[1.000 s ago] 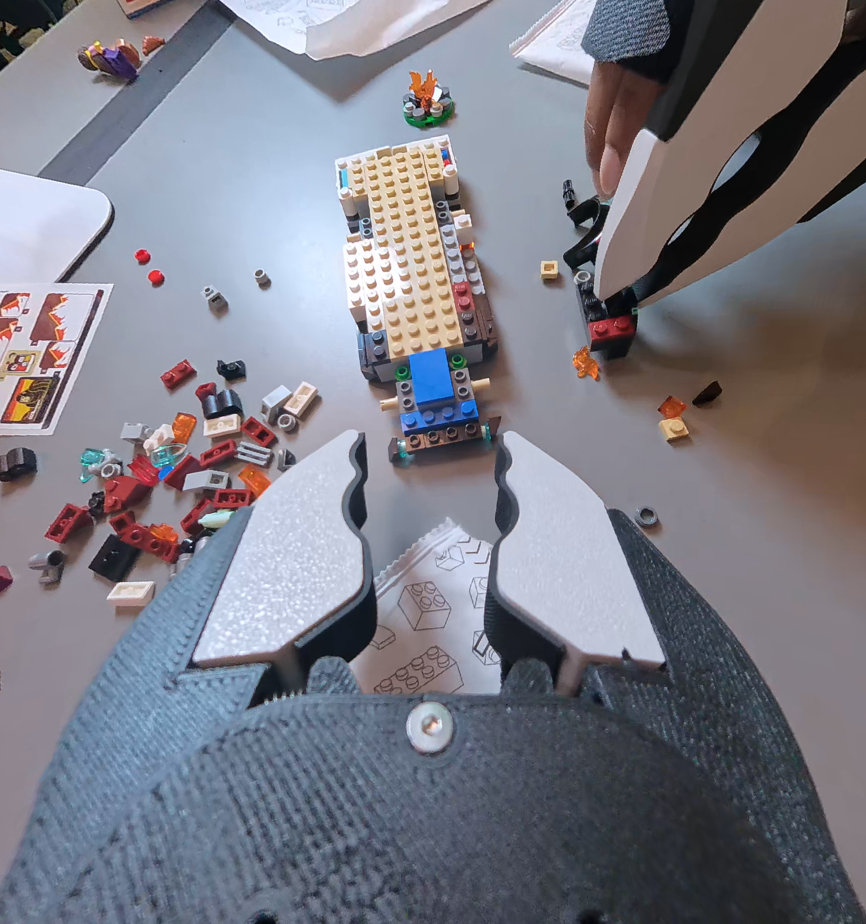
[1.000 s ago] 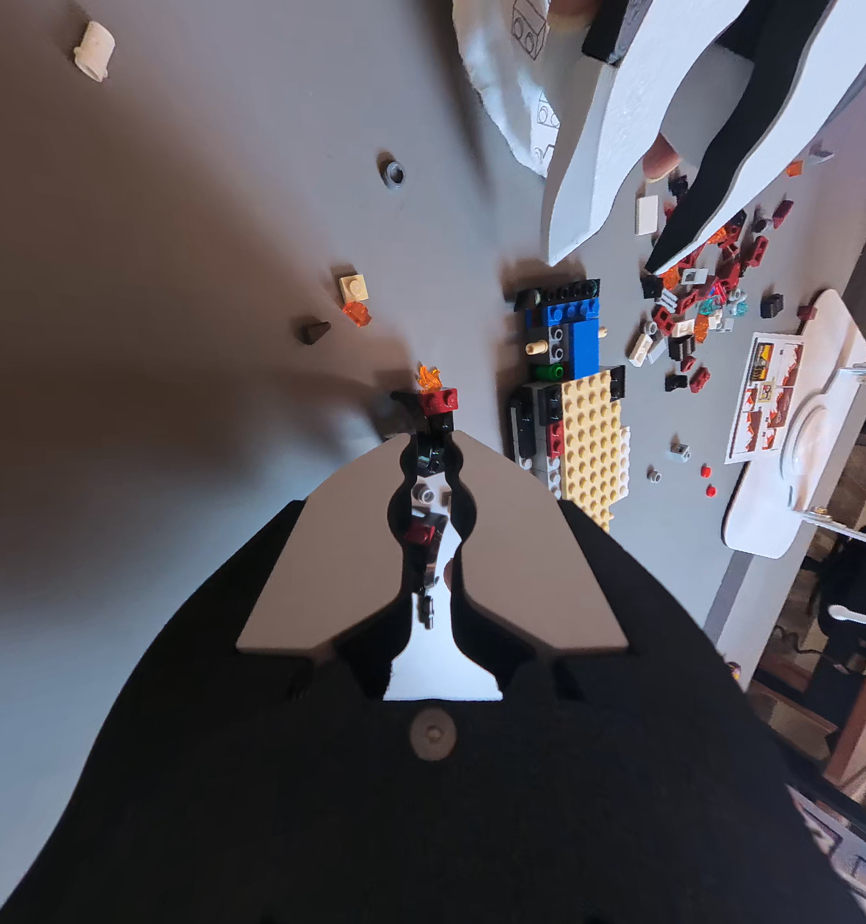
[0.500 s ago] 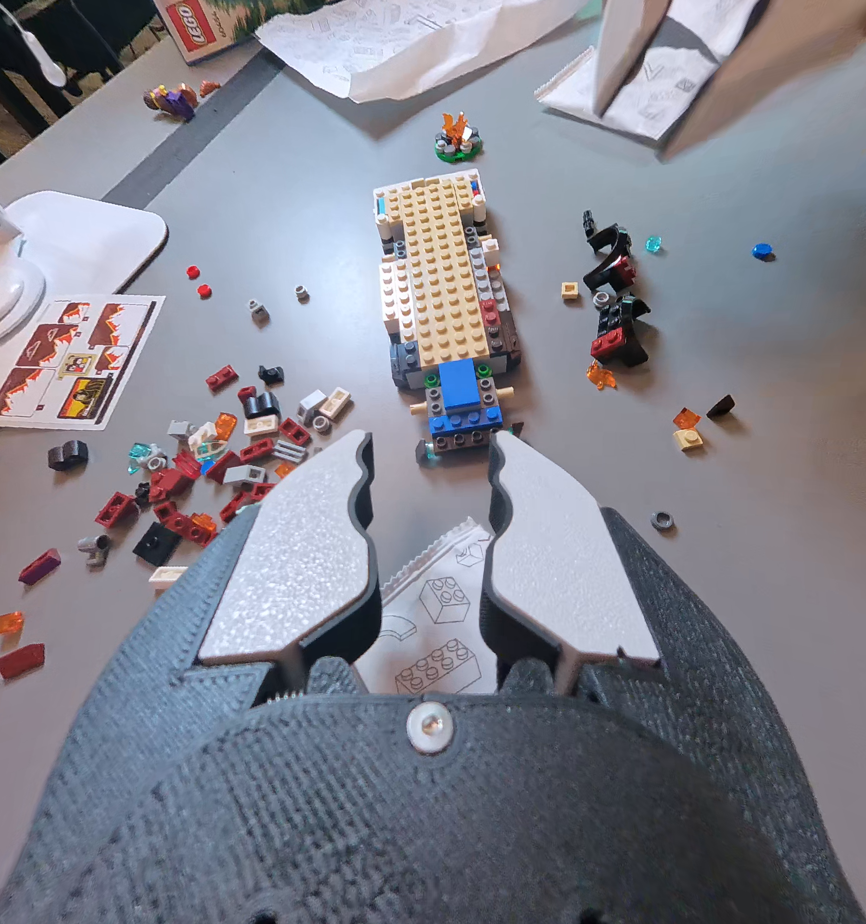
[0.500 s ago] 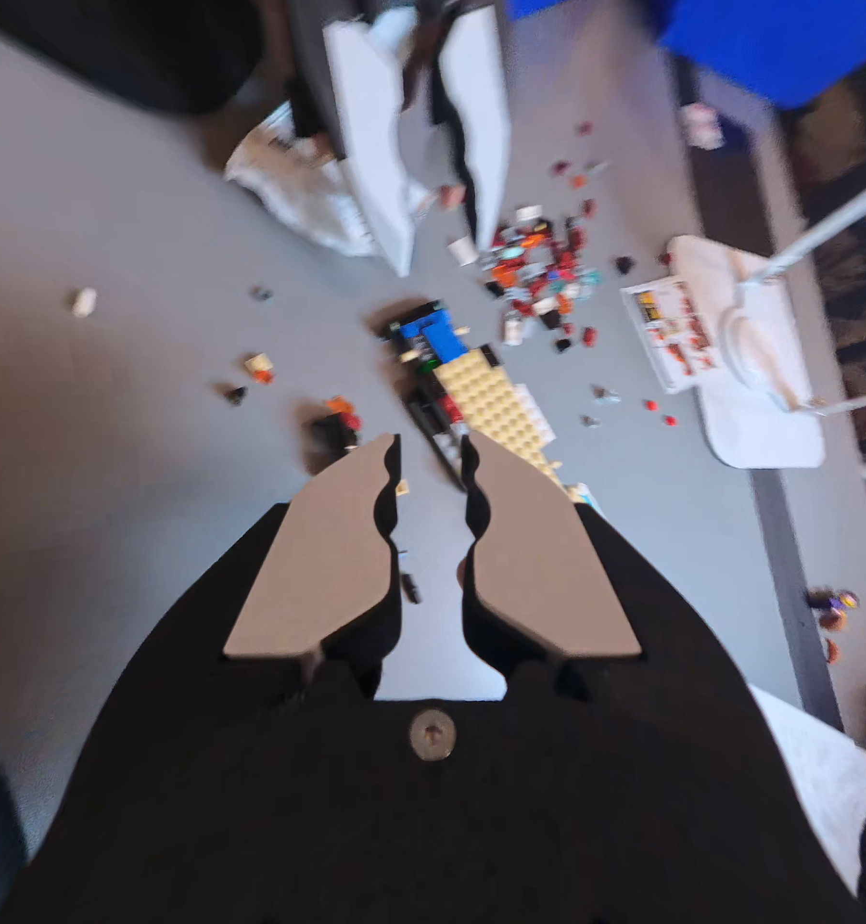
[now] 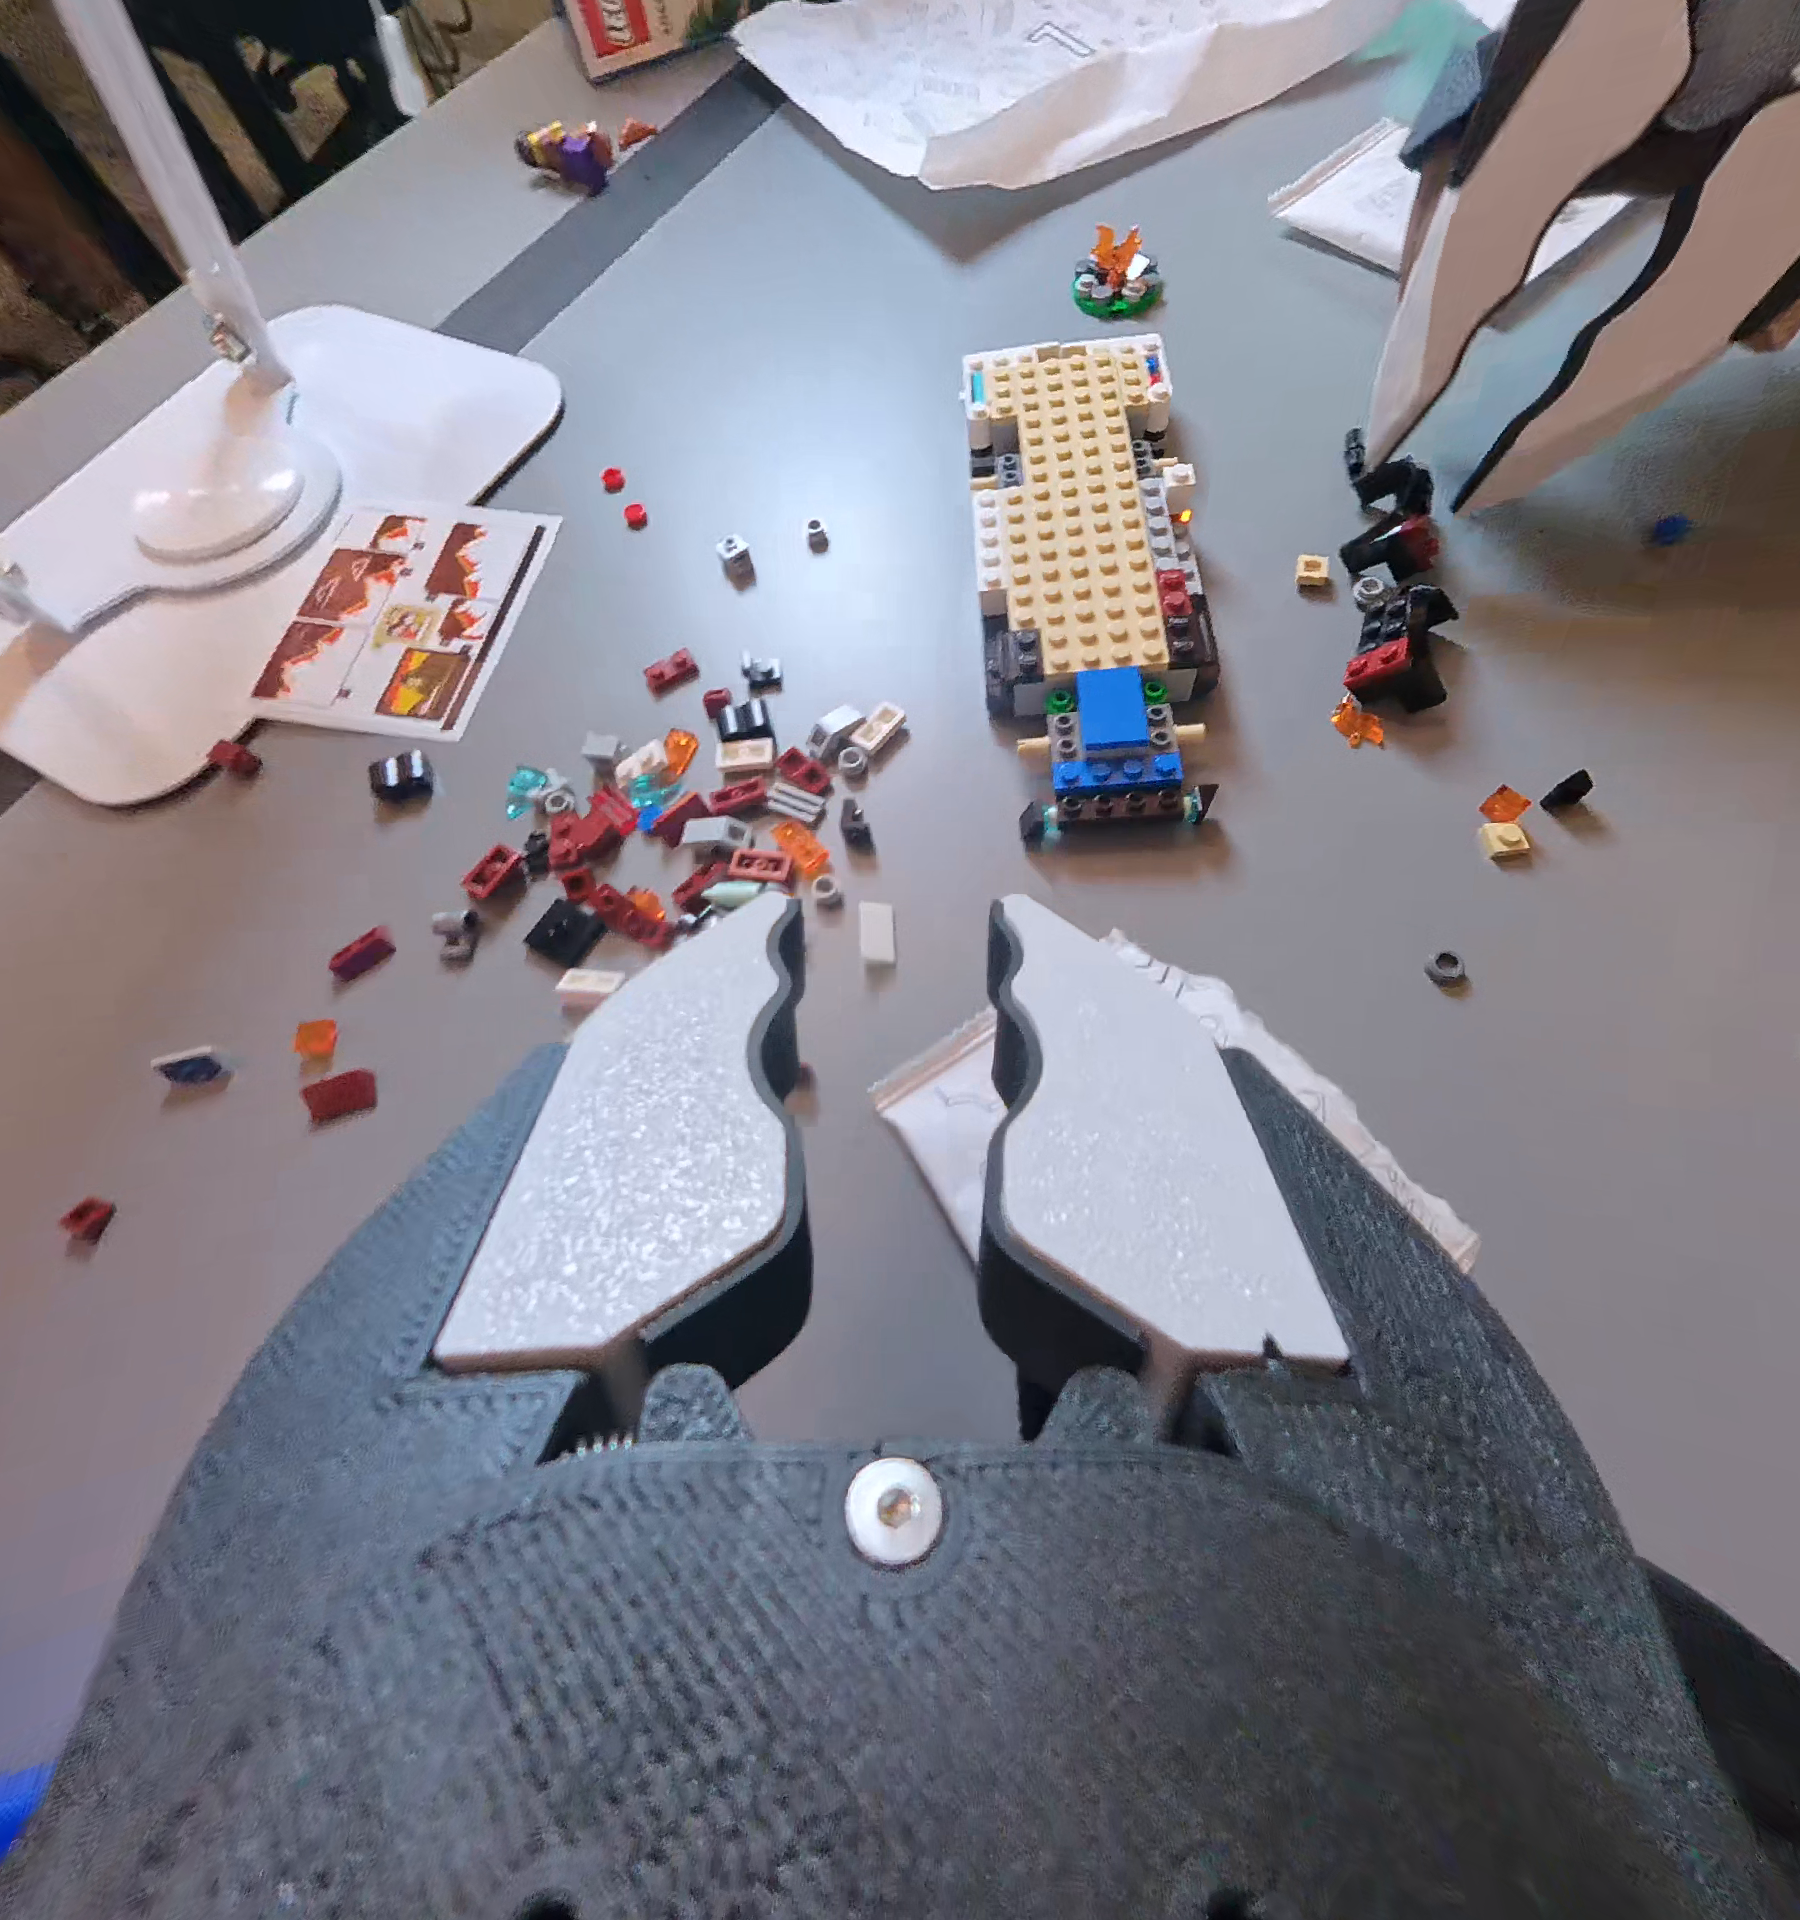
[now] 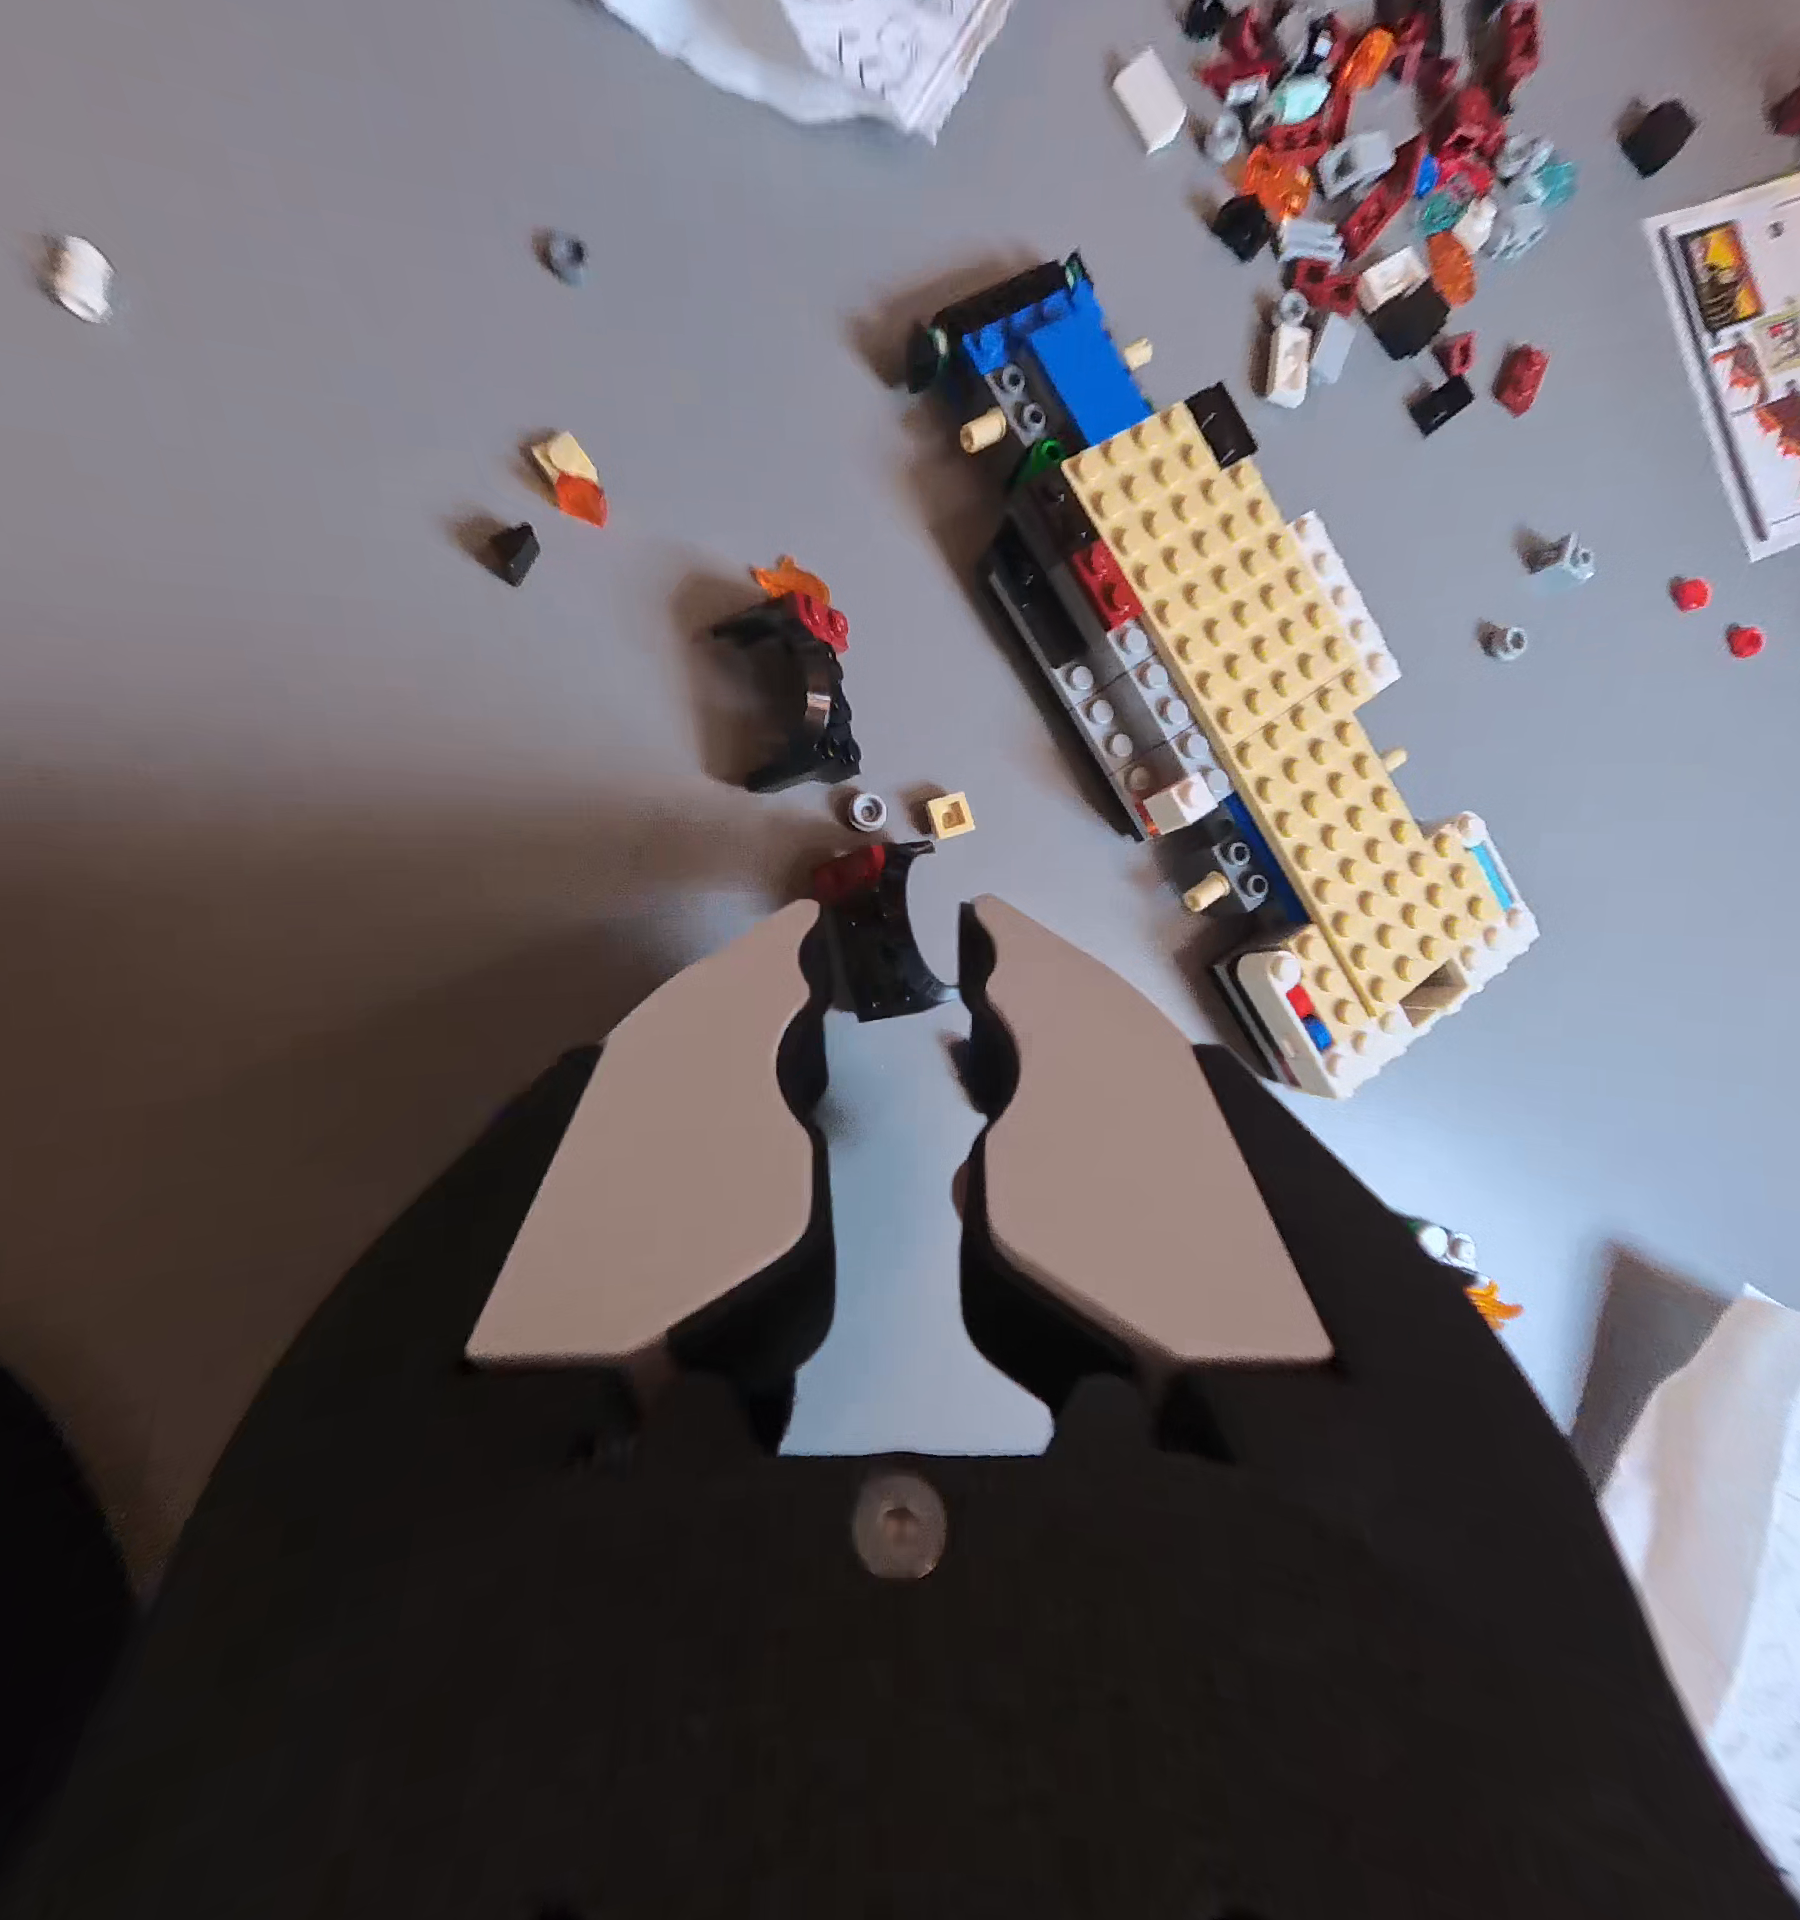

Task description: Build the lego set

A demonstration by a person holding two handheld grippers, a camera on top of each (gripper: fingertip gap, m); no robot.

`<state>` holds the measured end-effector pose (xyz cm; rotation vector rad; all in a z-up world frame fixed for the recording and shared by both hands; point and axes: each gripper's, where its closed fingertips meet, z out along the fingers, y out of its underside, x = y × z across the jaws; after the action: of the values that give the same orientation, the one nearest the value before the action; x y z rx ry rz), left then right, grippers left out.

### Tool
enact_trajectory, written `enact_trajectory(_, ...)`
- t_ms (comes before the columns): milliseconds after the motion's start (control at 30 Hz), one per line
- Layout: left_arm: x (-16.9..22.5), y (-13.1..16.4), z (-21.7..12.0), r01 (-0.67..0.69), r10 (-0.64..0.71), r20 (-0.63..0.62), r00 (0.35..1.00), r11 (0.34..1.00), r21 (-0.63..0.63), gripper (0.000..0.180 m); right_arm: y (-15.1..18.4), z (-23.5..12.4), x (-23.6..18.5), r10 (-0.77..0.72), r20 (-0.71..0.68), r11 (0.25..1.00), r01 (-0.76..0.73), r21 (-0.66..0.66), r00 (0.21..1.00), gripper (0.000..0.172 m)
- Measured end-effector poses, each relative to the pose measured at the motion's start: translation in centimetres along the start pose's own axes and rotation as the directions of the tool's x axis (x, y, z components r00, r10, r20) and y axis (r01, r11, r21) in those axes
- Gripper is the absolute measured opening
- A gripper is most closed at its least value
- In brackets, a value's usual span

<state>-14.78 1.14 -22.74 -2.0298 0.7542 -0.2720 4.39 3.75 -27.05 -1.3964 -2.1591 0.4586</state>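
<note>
Grey table (image 5: pixel 252 987), empty plastic bag (image 5: pixel 937 1132)

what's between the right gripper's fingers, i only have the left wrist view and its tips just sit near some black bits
observer: In the right wrist view a black curved piece with a red bit on its far end lies between the right gripper fingertips. Whether they press on it, I cannot tell.
operator: what does the white end of the model look like from there
observer: The tan model has a small rectangular opening in that end.
operator: anything close beside that gripper's body
observer: The little campfire piece peeks out at its right edge, with white paper just beyond.
</note>
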Motion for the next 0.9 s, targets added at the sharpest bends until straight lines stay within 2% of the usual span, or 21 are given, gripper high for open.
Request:
enact_trajectory(67, -0.6, 0.7, -0.9, 0.03, -0.03, 0.027, 0.999, 1.0, 0.0, 0.036, -0.1, 0.1, 0.2, -0.021, 0.011, 1.0, 0.021, -0.004, 1.0, 0.008)
enact_trajectory(200, -1.1, 2.7, -2.8, 0.115, -0.116, 0.072, 0.991, 0.993, 0.008, 0.039, -0.9, -2.0, 2.4, 0.033, -0.028, 0.996, -0.031, 0.079, 0.999, 0.005)
enact_trajectory(300, -0.8, 4.4, -3.7, 0.196, -0.196, 0.06, 0.979, 0.981, 0.004, 0.043, 2.1, -2.8, 5.3, 0.094, -0.107, 0.996, -0.094, 0.003, 0.99, 0.005)
enact_trajectory(400, 0.3, 5.2, -4.3, 0.273, -0.273, 0.002, 0.962, 0.962, 0.0, 0.049, 5.7, -1.8, 6.0, 0.121, -0.116, 0.983, -0.135, -0.121, 0.986, 0.005)
enact_trajectory(500, 1.3, 5.4, -4.5, 0.316, -0.317, -0.049, 0.947, 0.949, -0.013, 0.054, 6.6, -1.3, 5.8, 0.12, -0.129, 0.98, -0.138, -0.146, 0.984, 0.006)
enact_trajectory(600, 2.7, 5.8, -4.0, 0.344, -0.351, -0.081, 0.933, 0.935, -0.082, 0.063, 5.0, -2.2, 6.3, 0.119, -0.182, 0.988, -0.135, -0.079, 0.976, 0.019)
enact_trajectory(733, 4.5, 6.1, -2.6, 0.304, -0.32, -0.058, 0.946, 0.932, -0.197, 0.08, 1.3, -3.3, 6.2, 0.119, -0.232, 0.992, -0.103, 0.079, 0.965, 0.019)
enact_trajectory(900, 5.3, 6.0, -0.5, 0.242, -0.254, 0.006, 0.967, 0.915, -0.324, 0.099, -1.6, -2.3, 5.1, 0.076, -0.252, 0.986, -0.035, 0.164, 0.965, 0.019)
